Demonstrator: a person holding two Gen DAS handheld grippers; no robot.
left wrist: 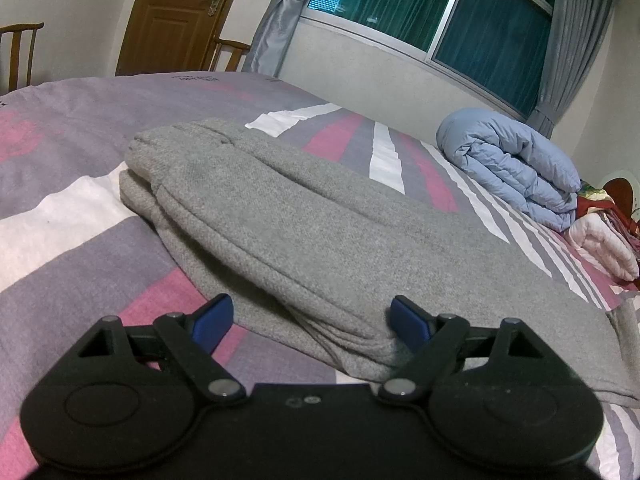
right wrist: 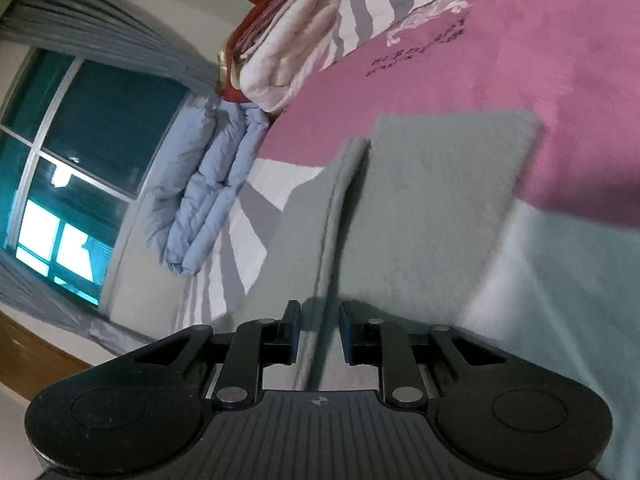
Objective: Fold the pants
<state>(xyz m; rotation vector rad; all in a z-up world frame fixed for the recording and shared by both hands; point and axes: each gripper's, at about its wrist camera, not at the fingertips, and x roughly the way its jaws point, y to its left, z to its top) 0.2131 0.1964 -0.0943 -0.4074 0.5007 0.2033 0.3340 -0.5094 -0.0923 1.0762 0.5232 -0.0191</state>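
Grey pants point(left wrist: 304, 232) lie folded lengthwise on the striped bed cover point(left wrist: 68, 216), running from the near right to the far left. My left gripper point(left wrist: 310, 320) is open, its blue pads astride the near folded edge of the pants. In the rolled right wrist view the pants point(right wrist: 420, 216) stretch away with a raised fold edge down the middle. My right gripper point(right wrist: 319, 330) is open with a narrow gap, and the fold edge runs between its pads, untouched as far as I can tell.
A rolled blue quilt point(left wrist: 516, 168) and a stack of folded pink and red bedding point(left wrist: 604, 232) lie at the bed's far right, below the window point(left wrist: 452, 12). A wooden door point(left wrist: 176, 12) and chairs stand beyond the bed's far edge.
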